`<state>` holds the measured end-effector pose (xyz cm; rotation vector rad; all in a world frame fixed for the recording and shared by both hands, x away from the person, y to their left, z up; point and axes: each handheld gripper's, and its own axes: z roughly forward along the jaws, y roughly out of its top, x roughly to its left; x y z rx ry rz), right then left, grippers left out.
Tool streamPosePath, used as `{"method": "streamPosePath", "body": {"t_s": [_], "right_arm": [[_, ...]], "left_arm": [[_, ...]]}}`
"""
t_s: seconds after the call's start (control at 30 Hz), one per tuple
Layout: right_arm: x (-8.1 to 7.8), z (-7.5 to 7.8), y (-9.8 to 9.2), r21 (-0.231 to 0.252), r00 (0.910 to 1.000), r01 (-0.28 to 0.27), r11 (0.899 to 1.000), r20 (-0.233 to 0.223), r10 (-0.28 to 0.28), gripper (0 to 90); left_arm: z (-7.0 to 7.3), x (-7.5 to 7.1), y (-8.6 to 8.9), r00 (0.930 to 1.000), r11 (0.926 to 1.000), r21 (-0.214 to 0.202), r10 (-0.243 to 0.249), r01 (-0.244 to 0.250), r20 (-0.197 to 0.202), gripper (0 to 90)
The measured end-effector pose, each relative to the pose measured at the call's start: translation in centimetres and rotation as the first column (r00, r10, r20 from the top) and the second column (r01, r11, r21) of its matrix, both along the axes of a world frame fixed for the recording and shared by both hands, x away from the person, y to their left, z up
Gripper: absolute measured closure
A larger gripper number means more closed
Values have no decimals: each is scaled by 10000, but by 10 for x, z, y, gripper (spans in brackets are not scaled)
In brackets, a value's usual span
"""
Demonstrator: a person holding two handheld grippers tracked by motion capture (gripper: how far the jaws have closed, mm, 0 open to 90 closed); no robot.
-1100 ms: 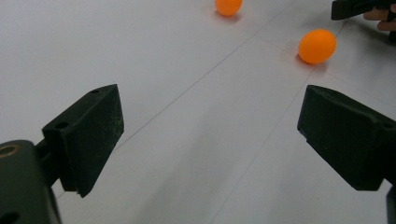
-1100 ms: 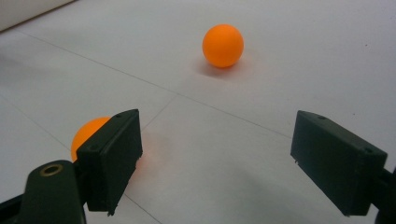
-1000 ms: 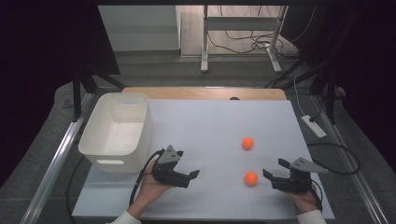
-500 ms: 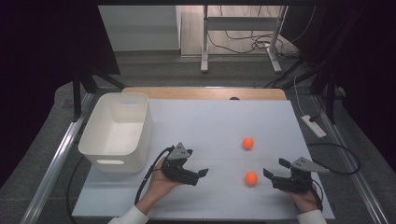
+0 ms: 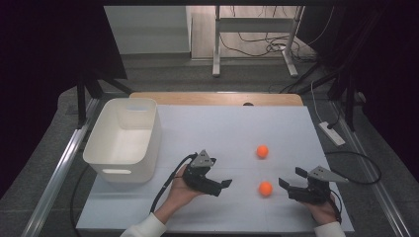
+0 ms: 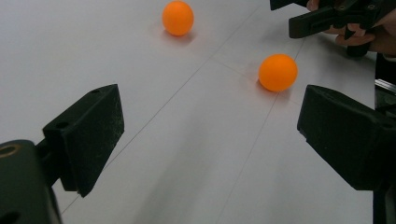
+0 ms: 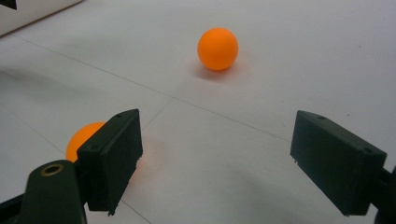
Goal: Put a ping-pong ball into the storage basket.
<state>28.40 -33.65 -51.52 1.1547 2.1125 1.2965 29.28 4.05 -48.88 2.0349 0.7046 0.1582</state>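
Note:
Two orange balls lie on the white table (image 5: 222, 128). The far ball (image 5: 262, 151) rests right of centre and the near ball (image 5: 266, 188) sits closer to the front. My left gripper (image 5: 223, 180) is open, its jaws pointing right at the near ball (image 6: 278, 72) from a short gap away; the far ball (image 6: 178, 17) lies beyond. My right gripper (image 5: 290, 178) stands open just right of the near ball, jaws pointing left. In the right gripper view the near ball (image 7: 78, 138) peeks out behind the left jaw, and the far ball (image 7: 217, 48) lies ahead. Both grippers hold nothing.
A white empty bin (image 5: 118, 170) stands at the table's left side. A wooden strip (image 5: 217, 98) runs along the back edge. A power strip (image 5: 332, 133) and cables lie off the right edge. The right gripper (image 6: 327, 18) shows beyond the near ball in the left gripper view.
My left gripper has slid to the right, closer to the near ball. The right gripper and both balls have stayed in place.

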Motion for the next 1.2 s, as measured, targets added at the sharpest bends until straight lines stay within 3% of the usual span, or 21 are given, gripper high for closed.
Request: {"method": "streamPosePath", "body": {"t_s": [1.2], "right_arm": [[2,0,0,-2,9998,191,9998,16,-191,169]], "left_arm": [[-8,11,-40,9951,9957,50,-923,926,-365,84]]}}
